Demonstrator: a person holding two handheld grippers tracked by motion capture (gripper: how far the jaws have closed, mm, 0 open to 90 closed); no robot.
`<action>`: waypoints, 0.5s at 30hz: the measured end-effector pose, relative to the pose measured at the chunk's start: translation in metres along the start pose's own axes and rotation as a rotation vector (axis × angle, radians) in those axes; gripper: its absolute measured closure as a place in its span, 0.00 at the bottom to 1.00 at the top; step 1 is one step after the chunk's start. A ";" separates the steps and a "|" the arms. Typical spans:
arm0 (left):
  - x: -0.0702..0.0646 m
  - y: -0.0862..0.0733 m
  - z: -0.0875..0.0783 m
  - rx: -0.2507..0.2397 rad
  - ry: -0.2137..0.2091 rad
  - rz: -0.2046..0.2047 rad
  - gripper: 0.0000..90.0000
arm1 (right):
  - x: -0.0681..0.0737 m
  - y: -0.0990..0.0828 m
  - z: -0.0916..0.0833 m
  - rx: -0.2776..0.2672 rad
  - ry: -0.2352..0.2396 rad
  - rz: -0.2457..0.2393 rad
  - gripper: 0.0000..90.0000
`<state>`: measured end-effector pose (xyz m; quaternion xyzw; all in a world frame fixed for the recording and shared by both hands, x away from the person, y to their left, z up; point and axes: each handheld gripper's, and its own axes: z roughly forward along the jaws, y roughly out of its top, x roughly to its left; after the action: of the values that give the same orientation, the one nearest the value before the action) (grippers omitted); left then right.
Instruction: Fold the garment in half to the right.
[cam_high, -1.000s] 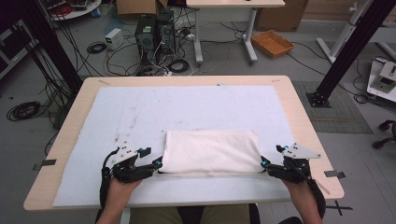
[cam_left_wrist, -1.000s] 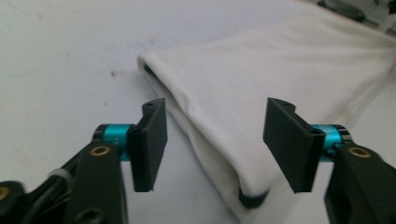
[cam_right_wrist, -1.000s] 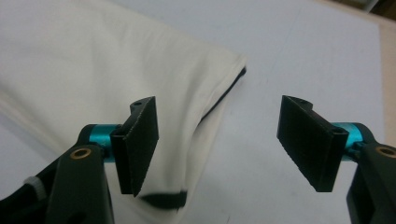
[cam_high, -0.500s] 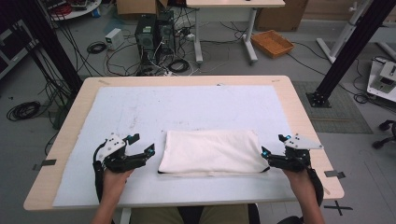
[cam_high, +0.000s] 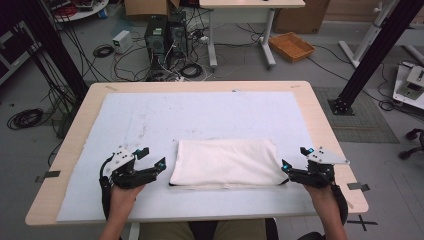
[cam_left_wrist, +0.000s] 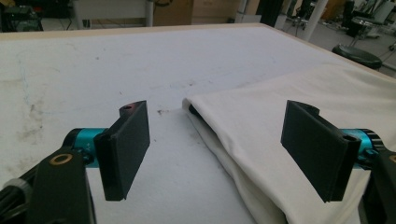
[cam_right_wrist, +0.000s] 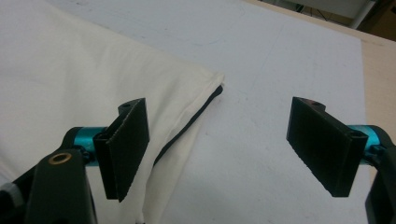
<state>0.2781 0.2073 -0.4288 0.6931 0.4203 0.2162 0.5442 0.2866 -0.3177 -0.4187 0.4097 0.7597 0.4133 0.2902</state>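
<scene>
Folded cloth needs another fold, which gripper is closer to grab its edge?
Right, probably. The right gripper is open at the folded cloth's right edge; the left gripper, also open, sits farther from the left edge.

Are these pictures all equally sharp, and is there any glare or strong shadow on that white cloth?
High view: even light, no glare, and the cloth casts a thin dark line along its near edge. Left gripper view: the fingers are sharp while the room behind is soft. Right gripper view: the cloth looks bright and nearly featureless, with a dark line under its fold.
</scene>
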 end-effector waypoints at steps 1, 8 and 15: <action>-0.002 -0.001 0.001 0.013 -0.003 -0.002 0.26 | 0.000 0.000 0.001 0.002 -0.002 0.000 0.23; -0.013 -0.007 0.016 0.142 -0.020 -0.031 0.27 | 0.006 -0.004 0.002 0.023 0.009 -0.028 0.23; -0.025 -0.015 0.024 0.247 -0.002 0.002 0.33 | 0.005 -0.005 0.002 0.023 0.007 -0.022 0.23</action>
<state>0.2776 0.1743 -0.4464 0.7554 0.4424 0.1629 0.4550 0.2838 -0.3138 -0.4251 0.4030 0.7701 0.4026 0.2873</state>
